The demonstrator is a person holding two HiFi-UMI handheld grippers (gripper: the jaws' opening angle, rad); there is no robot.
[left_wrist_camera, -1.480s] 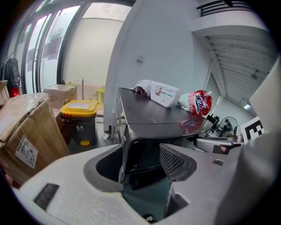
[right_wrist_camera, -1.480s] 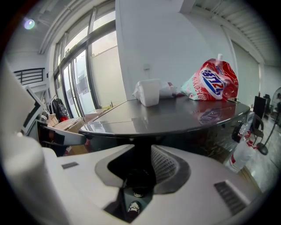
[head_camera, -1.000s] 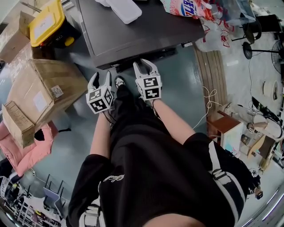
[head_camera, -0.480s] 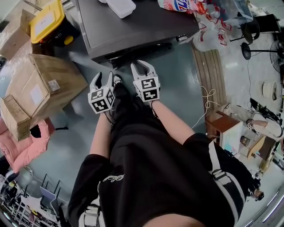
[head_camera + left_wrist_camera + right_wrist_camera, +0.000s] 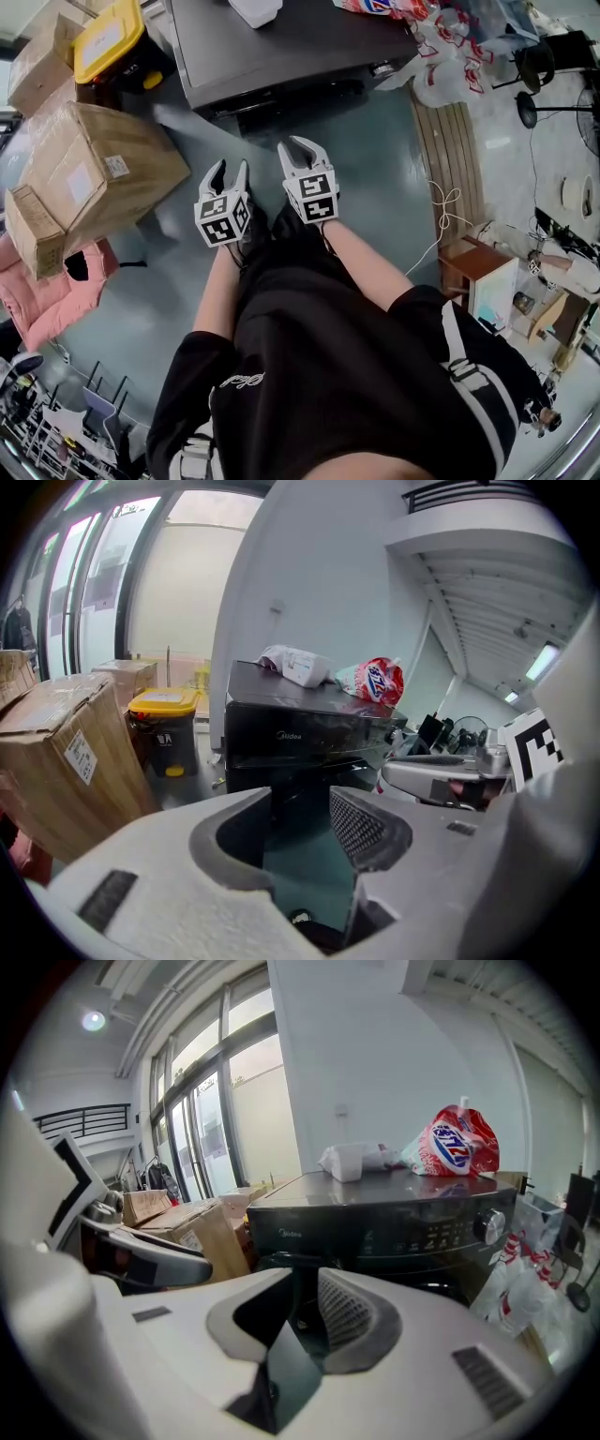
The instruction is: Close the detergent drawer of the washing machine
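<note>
Head view looks down; both gripper views face washing machine point(image 5: 300, 728).

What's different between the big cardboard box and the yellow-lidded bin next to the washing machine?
The cardboard box is brown with a white label; the bin is black with a yellow lid. The cardboard box is clearly bigger than the bin. The bin stands close beside the washing machine; the cardboard box sits farther out from it. Both rest on the floor, on the same side of the machine.
</note>
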